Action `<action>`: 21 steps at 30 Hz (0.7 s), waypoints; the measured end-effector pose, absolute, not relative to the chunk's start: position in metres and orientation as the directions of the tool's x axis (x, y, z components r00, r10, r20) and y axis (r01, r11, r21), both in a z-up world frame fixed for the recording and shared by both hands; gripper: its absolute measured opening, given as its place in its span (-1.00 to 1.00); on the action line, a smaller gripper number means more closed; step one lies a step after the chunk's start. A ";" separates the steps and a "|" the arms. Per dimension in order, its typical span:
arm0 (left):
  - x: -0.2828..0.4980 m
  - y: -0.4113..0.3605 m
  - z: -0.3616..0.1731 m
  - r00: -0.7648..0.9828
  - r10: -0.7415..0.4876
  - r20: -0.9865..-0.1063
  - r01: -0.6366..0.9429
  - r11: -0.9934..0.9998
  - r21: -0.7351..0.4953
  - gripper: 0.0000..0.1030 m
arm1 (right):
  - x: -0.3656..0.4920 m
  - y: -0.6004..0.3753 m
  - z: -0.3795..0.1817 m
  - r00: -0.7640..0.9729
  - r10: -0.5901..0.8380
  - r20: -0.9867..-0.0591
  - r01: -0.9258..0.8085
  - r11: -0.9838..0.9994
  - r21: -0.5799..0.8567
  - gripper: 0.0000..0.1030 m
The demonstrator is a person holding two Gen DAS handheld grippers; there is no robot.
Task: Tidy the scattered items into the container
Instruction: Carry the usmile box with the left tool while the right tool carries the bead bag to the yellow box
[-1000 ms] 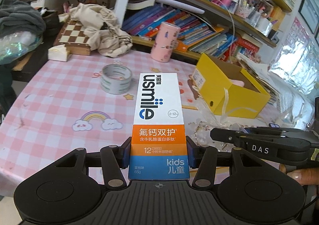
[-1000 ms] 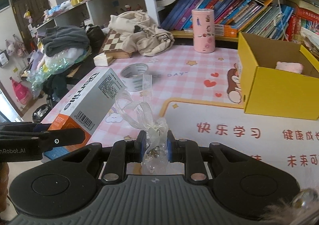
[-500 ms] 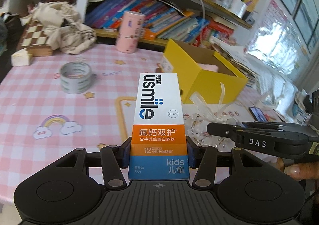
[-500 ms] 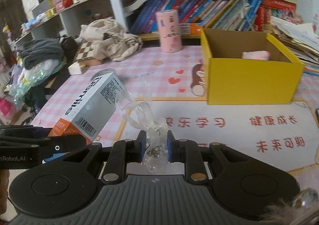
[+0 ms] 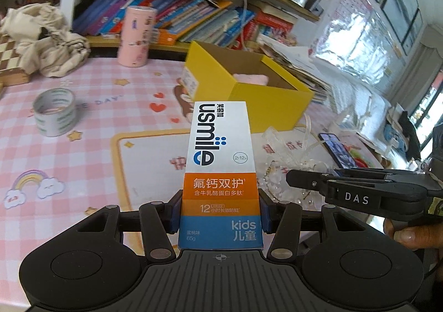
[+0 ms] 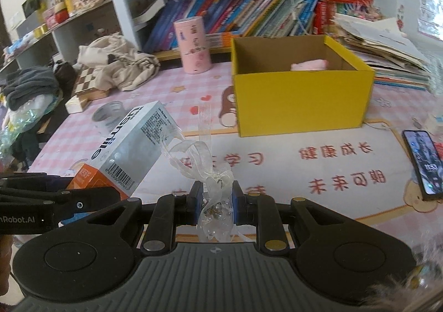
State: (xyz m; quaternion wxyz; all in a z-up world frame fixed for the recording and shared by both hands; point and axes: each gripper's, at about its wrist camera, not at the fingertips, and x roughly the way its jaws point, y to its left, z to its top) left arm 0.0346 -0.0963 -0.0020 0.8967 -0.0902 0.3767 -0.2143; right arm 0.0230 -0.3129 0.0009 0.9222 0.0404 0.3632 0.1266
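While both hands hover over the pink table:
Left gripper (image 5: 220, 215): clamped on toothpaste box (image 5: 220, 173), white, orange and blue, frame centre.
Right gripper (image 6: 215, 200): pinched tight on clear ribboned bead pouch (image 6: 214, 201), lower centre.
Yellow box (image 6: 299, 99): open, upper right, pink item (image 6: 308, 65) inside.

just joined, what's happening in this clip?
A person with a gripper in each hand is tidying a desk. The left gripper is shut on a toothpaste box, and the right gripper is shut on a small clear ribboned pouch. Both are held above the table, in front of the open yellow box, which has something pink inside. A tape roll lies on the table.
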 end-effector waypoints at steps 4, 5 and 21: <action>0.042 -0.115 -0.004 0.598 -0.482 -0.640 0.361 0.875 -0.321 -0.02 | 0.020 -0.331 0.000 0.715 0.228 -0.661 -0.156 0.973 0.168 -0.63; 0.043 -0.119 -0.004 0.592 -0.487 -0.641 0.371 0.872 -0.320 -0.02 | 0.020 -0.336 0.000 0.717 0.221 -0.661 -0.145 0.975 0.169 -0.63; 0.072 -0.173 0.002 0.565 -0.514 -0.645 0.428 0.851 -0.304 -0.02 | 0.041 -0.391 0.004 0.734 0.187 -0.653 -0.088 0.980 0.181 -0.63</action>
